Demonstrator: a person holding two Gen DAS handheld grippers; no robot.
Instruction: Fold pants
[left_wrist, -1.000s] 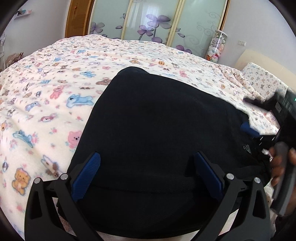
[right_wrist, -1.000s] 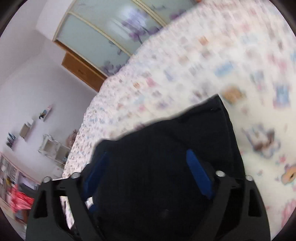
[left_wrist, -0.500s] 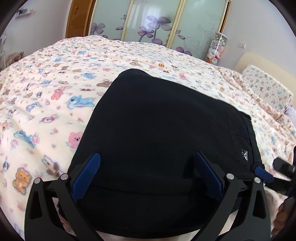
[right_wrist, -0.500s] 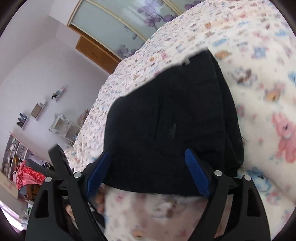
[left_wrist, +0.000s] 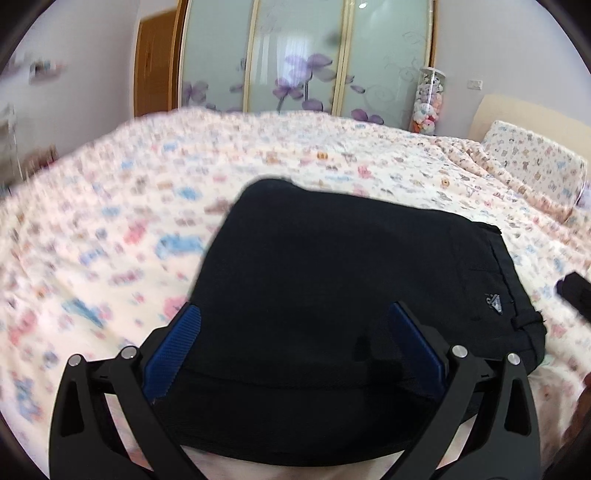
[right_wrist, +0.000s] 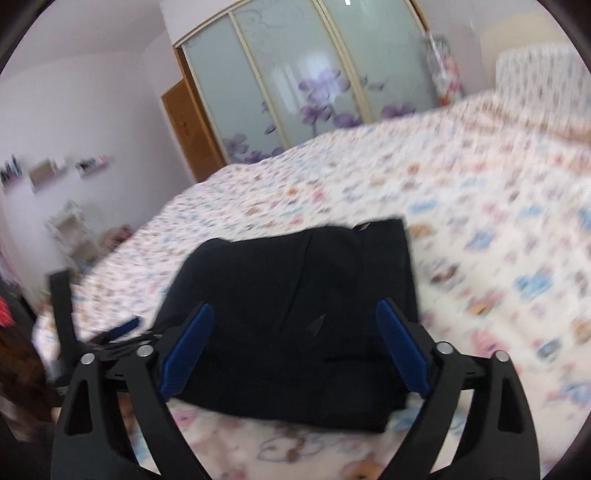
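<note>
Taking the pants (left_wrist: 332, 295) as the landmark: the black pants lie as a compact, squared-off bundle on the bed (left_wrist: 110, 240), resting flat on the cartoon-print blanket, with the small logo patch (left_wrist: 493, 302) and a seamed edge along their right side in the left wrist view. Folded over like this and lying unheld, they look to me close to done — the bundle keeps its shape by its own weight.

Left of the pants, the blanket is bare. The left tool (left_wrist: 295, 345) sits over the near edge of the pants, its blue pads (left_wrist: 173, 350) spread wide to either side with no cloth pinched between them; the fabric shows beneath and beyond the fingers, and whether they graze it I cannot tell. It looks placed there to let the fold settle, or to be ready for a last tuck.

The right tool (right_wrist: 295, 347) is also over the near edge of the pants, seen from their right side. Its jaws have just been opening and now stand wide apart — nothing is clamped between them, the bundle lies below and ahead. That reads as a release: the fold laid down and let go.

Behind the pants stand sliding doors (left_wrist: 303, 59) with purple flowers; to the far right, beyond the pants, a pillow (left_wrist: 535, 166) in a matching print.
</note>
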